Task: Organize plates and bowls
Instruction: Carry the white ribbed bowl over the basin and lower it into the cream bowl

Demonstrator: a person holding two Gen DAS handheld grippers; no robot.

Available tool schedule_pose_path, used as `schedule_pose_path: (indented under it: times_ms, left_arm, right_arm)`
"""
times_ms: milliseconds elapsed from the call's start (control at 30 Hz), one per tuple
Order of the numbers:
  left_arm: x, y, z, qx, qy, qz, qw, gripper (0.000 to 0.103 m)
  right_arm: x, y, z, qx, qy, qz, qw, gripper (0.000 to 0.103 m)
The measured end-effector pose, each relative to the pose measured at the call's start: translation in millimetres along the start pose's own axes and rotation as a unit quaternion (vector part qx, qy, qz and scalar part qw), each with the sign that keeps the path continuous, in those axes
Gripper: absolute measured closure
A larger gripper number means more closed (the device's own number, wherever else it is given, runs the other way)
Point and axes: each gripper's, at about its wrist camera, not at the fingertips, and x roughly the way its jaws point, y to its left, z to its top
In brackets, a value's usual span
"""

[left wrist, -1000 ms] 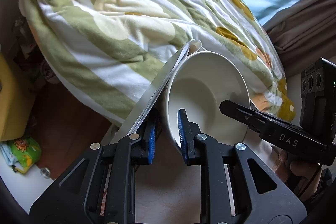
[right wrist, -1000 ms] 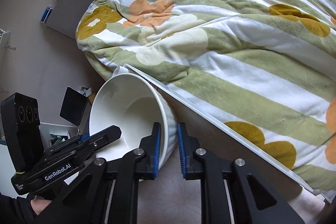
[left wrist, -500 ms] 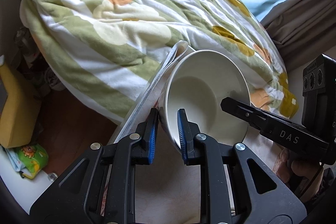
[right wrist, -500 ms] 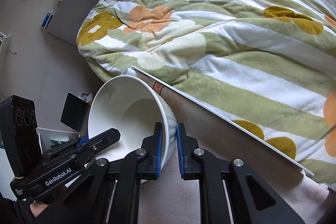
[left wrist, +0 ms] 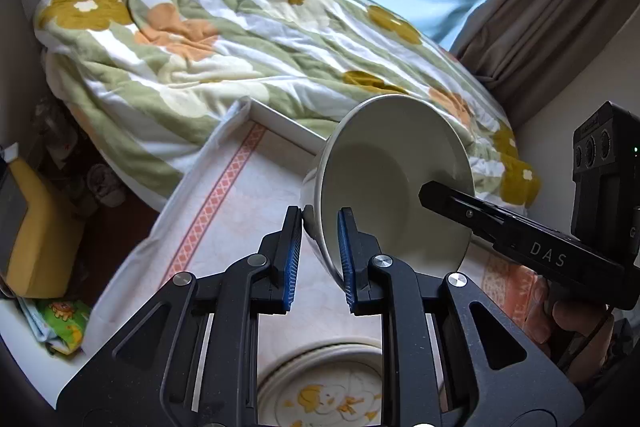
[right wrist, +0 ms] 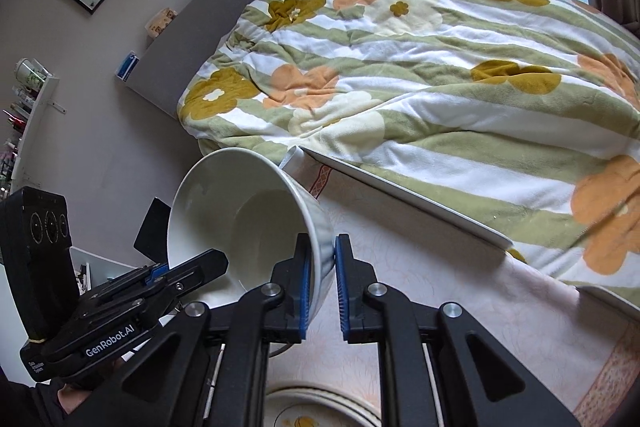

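So both grippers are on the same white bowl (left wrist: 394, 183) here, and it's up off the table (left wrist: 224, 223), tipped on its side so the opening faces the cameras. In the left wrist view the left hand-held gripper (left wrist: 319, 259) sits lower centre with its blue pads clamped on the bowl's near rim, one pad outside the wall and one inside. The right hand-held gripper (left wrist: 430, 193) comes in from the right edge of that frame and has the opposite side of the rim. The right wrist view shows the same thing mirrored: right hand-held gripper (right wrist: 321, 277) pinched tight on the ribbed wall of the bowl (right wrist: 244, 215) at lower centre, left hand-held gripper (right wrist: 216, 261) reaching in from the lower left. At the bottom edge of both frames there's a plate (left wrist: 320, 391) with a yellow print lying flat on the table's pale patterned cloth, right under the grippers. Behind the table, filling the upper half, is a bed with a green striped floral blanket (left wrist: 208, 39).
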Motion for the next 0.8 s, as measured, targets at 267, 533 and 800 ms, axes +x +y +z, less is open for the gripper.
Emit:
schedule_pose_path:
  times_ms: [267, 533, 800]
  left_arm:
    - [-61, -97, -78, 0.045, -0.027, -0.032, 0.9981, 0.087]
    - [-71, -182, -160, 0.092, 0.004, -0.075, 0.9929, 0.087]
    - [-49, -241, -215, 0.153, 0.071, -0.114, 0.9792, 0.087]
  right_arm:
    - [-118, -18, -77, 0.004, -0.053, -0.03, 0.998, 0.092]
    - [-208, -64, -163, 0.043, -0.077, -0.077, 0.993, 0.092]
    - [-253, -113, -238, 0.132, -0.098, -0.111, 0.98, 0.092]
